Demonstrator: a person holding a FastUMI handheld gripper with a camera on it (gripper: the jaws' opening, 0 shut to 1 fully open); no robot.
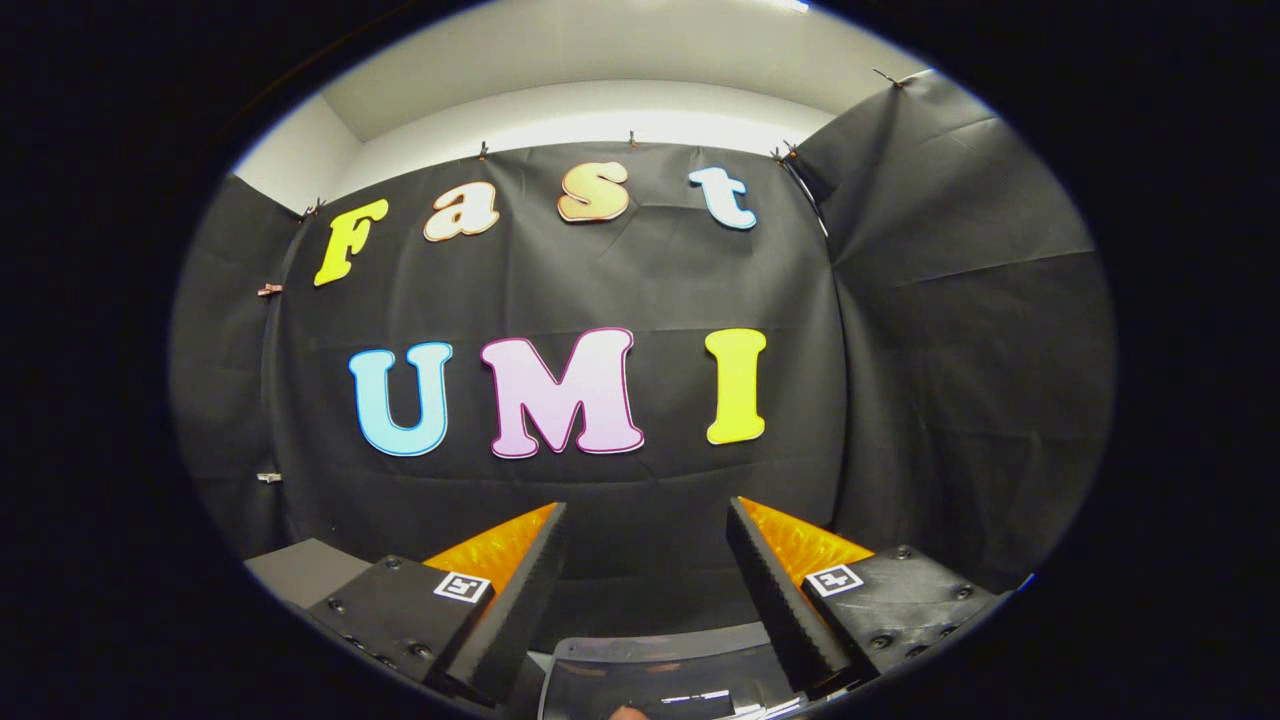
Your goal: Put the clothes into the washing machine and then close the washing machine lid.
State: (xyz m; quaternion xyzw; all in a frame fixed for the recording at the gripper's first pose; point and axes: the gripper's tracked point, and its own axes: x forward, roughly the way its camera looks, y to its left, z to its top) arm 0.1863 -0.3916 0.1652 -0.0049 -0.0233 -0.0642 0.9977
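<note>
My gripper [648, 515] is held up high and faces the black cloth wall of the booth. Its two fingers stand well apart, open, with nothing between them. Low down between the fingers, close under me, I see part of a translucent smoky lid [660, 660] of the washing machine, raised toward me. No clothes can be made out from here.
A grey flat surface [300, 570] lies just left of the left finger, near the cloth wall. The cloth wall stands ahead and folds round on the right side. A pale wall and ceiling rise above the cloth.
</note>
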